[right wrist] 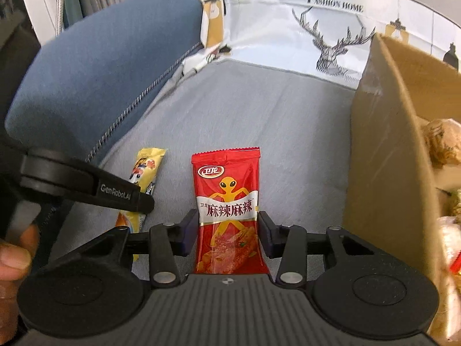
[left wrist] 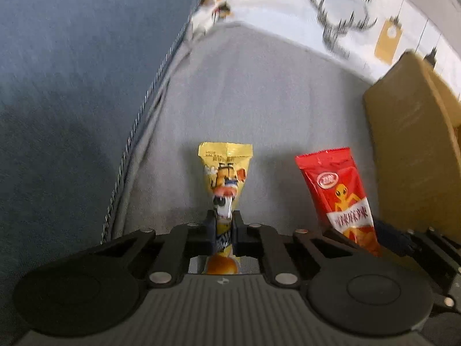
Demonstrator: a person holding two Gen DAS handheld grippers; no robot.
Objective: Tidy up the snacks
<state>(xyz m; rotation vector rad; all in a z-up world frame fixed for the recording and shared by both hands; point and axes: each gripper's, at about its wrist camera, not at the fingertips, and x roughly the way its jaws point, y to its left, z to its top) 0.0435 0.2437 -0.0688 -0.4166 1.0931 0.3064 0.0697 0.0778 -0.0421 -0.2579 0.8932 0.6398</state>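
Stock in hand, 2 items: my left gripper (left wrist: 224, 230) is clamped tight on the yellow snack packet (left wrist: 224, 173), pinching it narrow at the middle, and my right gripper (right wrist: 228, 227) has its pads against both edges of the red spicy-strip packet (right wrist: 227, 201), both over the grey sofa seat (right wrist: 259, 121). Already stowed: several wrapped snacks, too blurred at the frame edge to count, in the cardboard box (right wrist: 389, 144) at my right. Outstanding, as I judge it: these 2 packets, not yet boxed.

Two snack packets (right wrist: 227, 210) side by side on cushion (right wrist: 259, 109), box (right wrist: 386, 150) right.
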